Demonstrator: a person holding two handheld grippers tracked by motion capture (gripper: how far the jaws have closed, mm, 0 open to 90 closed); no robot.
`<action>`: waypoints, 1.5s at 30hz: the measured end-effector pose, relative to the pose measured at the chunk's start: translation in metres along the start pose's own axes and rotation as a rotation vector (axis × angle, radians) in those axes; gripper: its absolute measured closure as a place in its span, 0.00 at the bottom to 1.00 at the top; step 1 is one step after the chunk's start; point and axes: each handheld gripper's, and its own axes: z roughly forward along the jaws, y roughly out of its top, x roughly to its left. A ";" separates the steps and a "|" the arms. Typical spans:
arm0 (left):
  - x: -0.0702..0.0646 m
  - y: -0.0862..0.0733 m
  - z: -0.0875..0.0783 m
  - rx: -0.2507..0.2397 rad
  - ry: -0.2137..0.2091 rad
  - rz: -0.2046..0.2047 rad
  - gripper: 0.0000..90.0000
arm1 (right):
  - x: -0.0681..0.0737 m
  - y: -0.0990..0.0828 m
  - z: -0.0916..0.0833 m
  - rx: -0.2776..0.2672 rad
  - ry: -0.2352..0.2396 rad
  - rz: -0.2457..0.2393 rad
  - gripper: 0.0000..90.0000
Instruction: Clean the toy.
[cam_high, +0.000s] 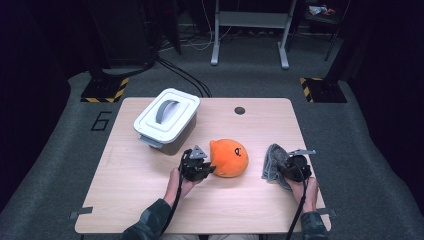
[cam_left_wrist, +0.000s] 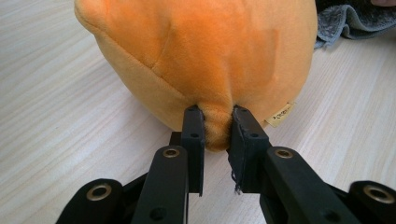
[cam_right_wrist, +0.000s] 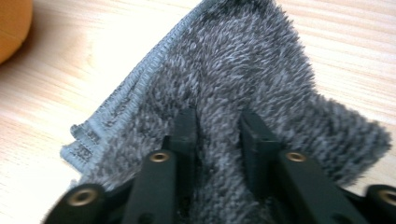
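High view: lidded white bin (cam_high: 167, 120) behind orange plush (cam_high: 229, 157).

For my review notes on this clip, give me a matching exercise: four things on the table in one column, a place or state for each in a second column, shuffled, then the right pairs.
Things:
1. orange plush toy
2. grey cloth
3. white box
4. left gripper

Places or states:
A. lid on, at the far left of the table
B. shut on a fold of plush
C. pinched by the right gripper
D. at mid-table, between the two grippers

Pairs: 1-D, 2-C, 3-A, 4-B
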 end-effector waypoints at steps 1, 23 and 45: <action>0.000 0.000 0.000 -0.001 0.000 0.002 0.85 | 0.000 0.000 0.000 -0.002 0.002 0.009 0.82; -0.009 0.010 -0.002 -0.009 0.006 0.027 0.87 | 0.001 0.007 -0.038 -0.141 0.117 0.046 0.87; -0.012 0.011 -0.003 -0.031 0.015 0.064 0.87 | 0.072 0.070 -0.067 -0.242 0.244 -0.113 0.87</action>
